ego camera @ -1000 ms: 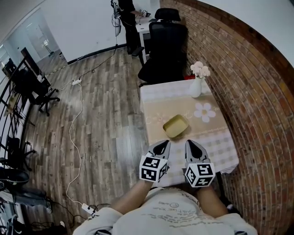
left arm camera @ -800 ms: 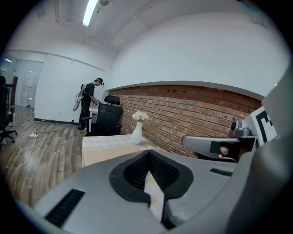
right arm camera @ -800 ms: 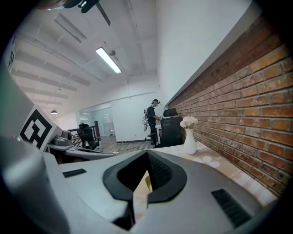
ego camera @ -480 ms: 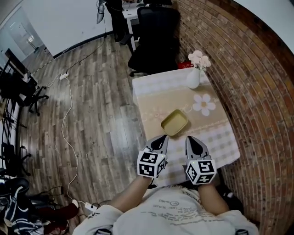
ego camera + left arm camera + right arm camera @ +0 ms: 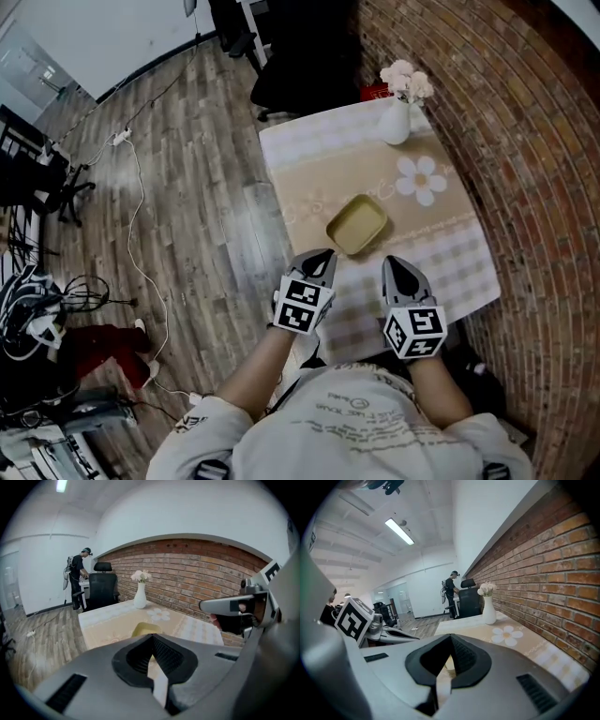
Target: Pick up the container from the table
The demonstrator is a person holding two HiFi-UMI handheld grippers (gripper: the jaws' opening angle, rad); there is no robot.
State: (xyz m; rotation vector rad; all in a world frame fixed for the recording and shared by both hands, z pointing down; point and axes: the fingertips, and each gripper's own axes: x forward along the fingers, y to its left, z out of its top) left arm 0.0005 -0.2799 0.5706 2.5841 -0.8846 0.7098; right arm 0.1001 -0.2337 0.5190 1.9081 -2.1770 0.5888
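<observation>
A shallow yellow container [image 5: 357,224] lies on the beige checked tablecloth [image 5: 441,253], near the table's left side. My left gripper [image 5: 323,258] hovers over the near left edge, just short of the container, with its jaws shut and nothing in them. To its right my right gripper [image 5: 398,267] hangs above the near edge, also shut and empty. In the left gripper view the container [image 5: 146,629] peeks out just beyond the closed left gripper [image 5: 152,637], and the right gripper [image 5: 234,605] shows at the right. The right gripper view looks over the closed right gripper [image 5: 451,638] along the table.
A white vase [image 5: 395,122] with pale flowers stands at the table's far end, near a brick wall [image 5: 525,141] along the right. A black office chair [image 5: 300,56] sits beyond the table. Cables [image 5: 141,234] run over the wooden floor at the left. A person [image 5: 76,576] stands far off.
Both grippers have moved forward and down toward the table's near edge, closing in on the container. Their jaws stay shut. The head view has tilted further down.
</observation>
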